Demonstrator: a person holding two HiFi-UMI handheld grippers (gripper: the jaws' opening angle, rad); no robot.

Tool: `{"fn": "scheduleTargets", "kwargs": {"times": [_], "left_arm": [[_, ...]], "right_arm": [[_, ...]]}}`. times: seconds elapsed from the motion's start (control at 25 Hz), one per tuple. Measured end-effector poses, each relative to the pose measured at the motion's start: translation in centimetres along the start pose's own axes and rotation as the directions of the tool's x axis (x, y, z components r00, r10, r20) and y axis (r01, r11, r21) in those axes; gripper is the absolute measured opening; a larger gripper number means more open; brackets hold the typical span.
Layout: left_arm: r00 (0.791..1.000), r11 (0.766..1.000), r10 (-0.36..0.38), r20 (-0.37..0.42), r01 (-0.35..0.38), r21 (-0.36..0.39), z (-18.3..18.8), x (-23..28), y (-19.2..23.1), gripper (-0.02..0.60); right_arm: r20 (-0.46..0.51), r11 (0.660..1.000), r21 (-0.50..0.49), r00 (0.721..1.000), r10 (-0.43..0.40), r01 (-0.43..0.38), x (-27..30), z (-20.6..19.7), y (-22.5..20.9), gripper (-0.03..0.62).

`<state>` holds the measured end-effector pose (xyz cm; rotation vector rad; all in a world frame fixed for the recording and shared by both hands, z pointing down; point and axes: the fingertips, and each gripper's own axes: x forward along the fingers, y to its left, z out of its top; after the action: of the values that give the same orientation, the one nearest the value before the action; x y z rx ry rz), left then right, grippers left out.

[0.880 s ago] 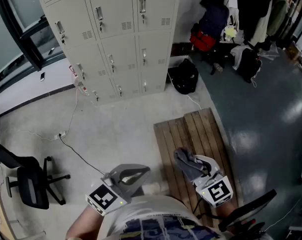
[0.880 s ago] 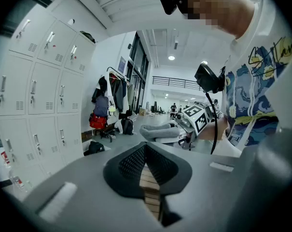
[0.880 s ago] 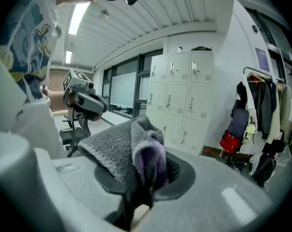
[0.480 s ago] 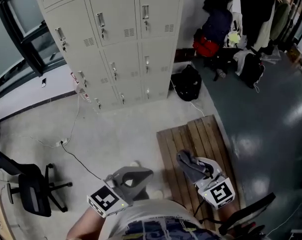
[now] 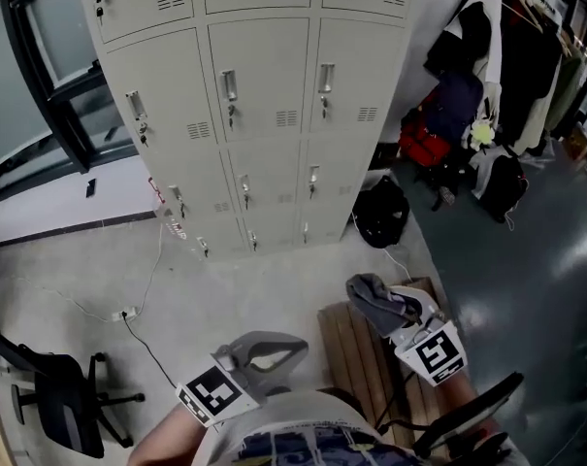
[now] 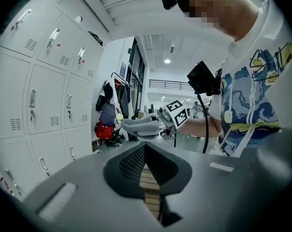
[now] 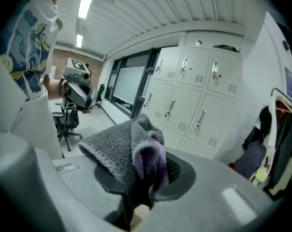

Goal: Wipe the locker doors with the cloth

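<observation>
The beige locker bank (image 5: 264, 95) stands ahead of me, its doors closed, with handles and keys on them. A grey cloth (image 5: 373, 297) is bunched in my right gripper (image 5: 390, 309), which is shut on it above the wooden pallet (image 5: 356, 349). In the right gripper view the cloth (image 7: 129, 151) drapes over the jaws, and the lockers (image 7: 194, 100) lie beyond at some distance. My left gripper (image 5: 277, 348) is low in the middle, shut and holding nothing. In the left gripper view its tips (image 6: 146, 148) meet, with the cloth (image 6: 138, 125) visible past them.
A black bag (image 5: 382, 212) sits on the floor at the lockers' right corner. Clothes and bags hang on a rack (image 5: 506, 66) at the far right. An office chair (image 5: 65, 396) stands at the lower left. A cable (image 5: 138, 309) trails across the floor, and a window (image 5: 41, 76) flanks the lockers on the left.
The lockers have come closer and fill more of the head view. Both grippers moved forward with me, the right one rising slightly, still shut on the cloth.
</observation>
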<state>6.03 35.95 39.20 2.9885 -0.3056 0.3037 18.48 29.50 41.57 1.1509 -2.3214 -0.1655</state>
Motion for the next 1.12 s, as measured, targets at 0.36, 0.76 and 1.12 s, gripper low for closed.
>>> {"fn": "scheduleTargets", "kwargs": {"times": [0.36,0.76,1.12], "left_arm": [[0.997,0.998,0.063,0.034,-0.064,0.004,2.2,1.2,13.3,0.002],[0.988,0.989,0.142,0.054,-0.144,0.020,7.6,8.2,25.9,0.002],[0.974,0.978,0.206,0.091,-0.205,-0.026,9.4,11.4,32.7,0.002]], "right_arm": [[-0.002,0.942,-0.336,1.000,0.022,-0.022,13.4,8.9,-11.6,0.087],[0.061,0.756,-0.653,0.998,-0.015,0.051,27.0,19.7,-29.8,0.087],[0.161,0.608,-0.779,0.986,-0.045,0.155,33.6,28.2,-38.7,0.087]]}}
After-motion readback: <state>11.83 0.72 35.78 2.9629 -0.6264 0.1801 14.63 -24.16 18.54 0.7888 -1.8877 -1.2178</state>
